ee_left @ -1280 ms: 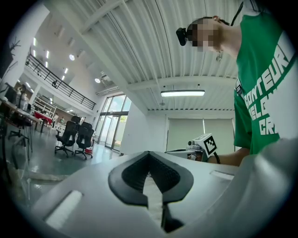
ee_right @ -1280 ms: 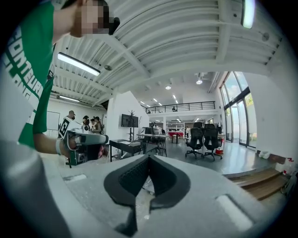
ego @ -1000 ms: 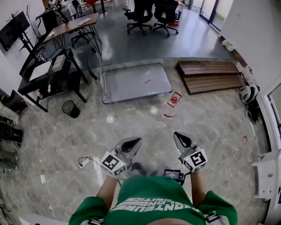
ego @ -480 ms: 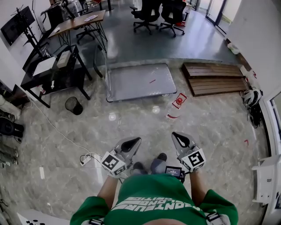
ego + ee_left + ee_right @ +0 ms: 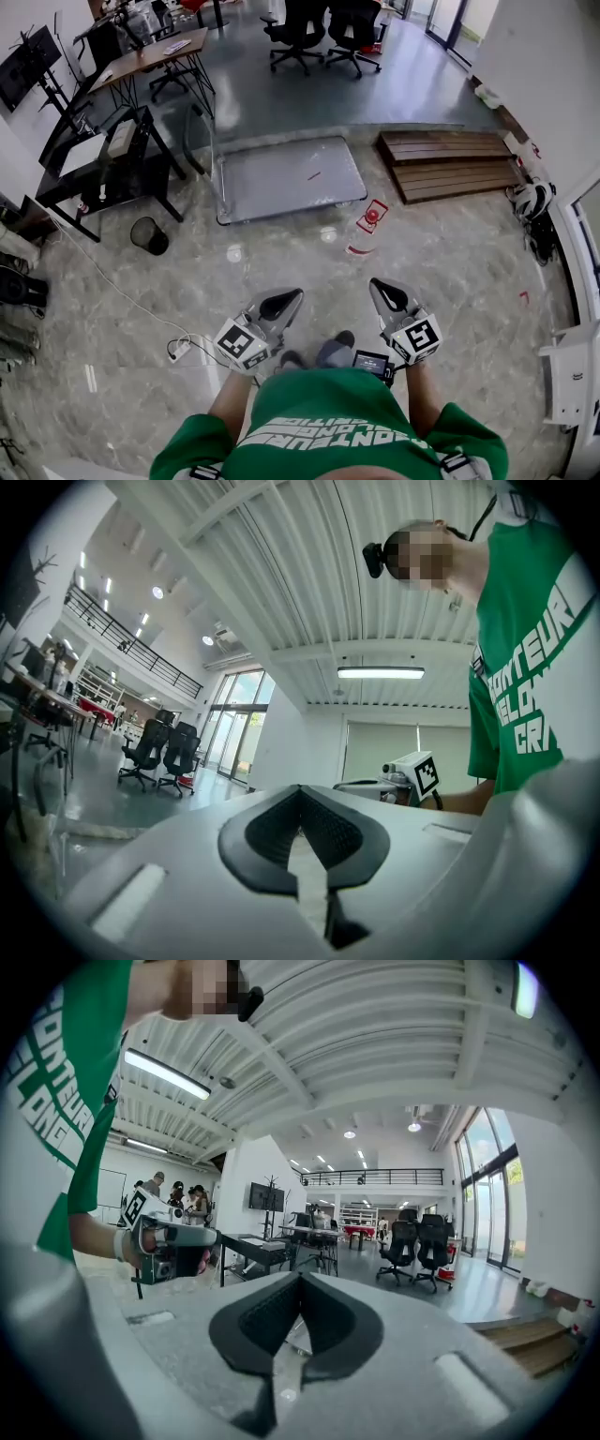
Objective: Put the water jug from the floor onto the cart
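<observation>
- Grey marbled stone floor fills the head view. The water jug (image 5: 367,225), clear with a red cap, lies on its side on the floor well ahead of the person. It is just beside the near right corner of the flat grey cart (image 5: 286,173). The left gripper (image 5: 284,302) and the right gripper (image 5: 386,293) are held out side by side in front of the person's green shirt. Both are far short of the jug, with their jaws closed and nothing in them.
- Left gripper view: the left gripper (image 5: 300,808) has its dark pads meeting at the tips, with nothing between them. Beyond are the ceiling and distant office chairs. The jug is not in sight.
- Right gripper view: the right gripper (image 5: 298,1309) is likewise closed and empty. It faces desks and chairs, and no jug is visible.
- Judgement: the step in hand is the approach. To do it well, walk close, crouch, and open both grippers before reaching. Take the jug from both sides, since its smooth round body may roll or slip from a single grip.
</observation>
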### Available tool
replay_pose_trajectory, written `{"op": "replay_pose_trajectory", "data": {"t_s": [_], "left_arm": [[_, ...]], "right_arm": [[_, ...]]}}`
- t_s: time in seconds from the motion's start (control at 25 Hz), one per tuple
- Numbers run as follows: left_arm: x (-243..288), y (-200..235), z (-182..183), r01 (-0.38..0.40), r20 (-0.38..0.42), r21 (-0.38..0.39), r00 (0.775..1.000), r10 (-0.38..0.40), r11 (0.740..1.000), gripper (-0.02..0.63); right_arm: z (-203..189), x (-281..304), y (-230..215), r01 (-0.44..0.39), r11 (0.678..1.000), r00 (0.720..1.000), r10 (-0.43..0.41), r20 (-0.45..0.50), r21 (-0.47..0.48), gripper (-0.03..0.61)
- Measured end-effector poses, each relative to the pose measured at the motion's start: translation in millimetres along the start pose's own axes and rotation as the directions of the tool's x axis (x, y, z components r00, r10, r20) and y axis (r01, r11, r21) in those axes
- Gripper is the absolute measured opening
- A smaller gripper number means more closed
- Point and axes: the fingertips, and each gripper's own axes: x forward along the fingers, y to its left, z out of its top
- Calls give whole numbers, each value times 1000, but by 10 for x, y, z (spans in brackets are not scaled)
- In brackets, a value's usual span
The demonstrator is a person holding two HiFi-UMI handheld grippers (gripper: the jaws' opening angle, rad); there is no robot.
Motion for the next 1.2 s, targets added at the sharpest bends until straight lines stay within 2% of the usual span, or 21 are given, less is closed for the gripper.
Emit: {"op": "replay_pose_trajectory", "data": {"t_s": [0.32,0.6,0.72,1.04,1.2], "left_arm": [[759,16,39,24,-19,5,1000,-24,1000,15],[1613,-236,-28,96,-21,11,995,-96,995,15],[1891,-357,2,120,-27,23,993,-119,993,15],[2230,-356,-58,108,-62,28,992,-107,994,15],[2244,-223,-60,81,-55,8,995,-80,997,15]], "right_arm": [[103,-78,-719,21,1000,999,-21,50,-2,-8],[-204,-321,-1445,42,999,998,-43,47,28,-8],[-193,-456,-1696,51,998,997,-53,57,40,-8],[-466,-537,-2082,67,992,997,-71,35,109,-8],[-399,-392,-2062,31,997,998,-34,51,72,-8]]}}
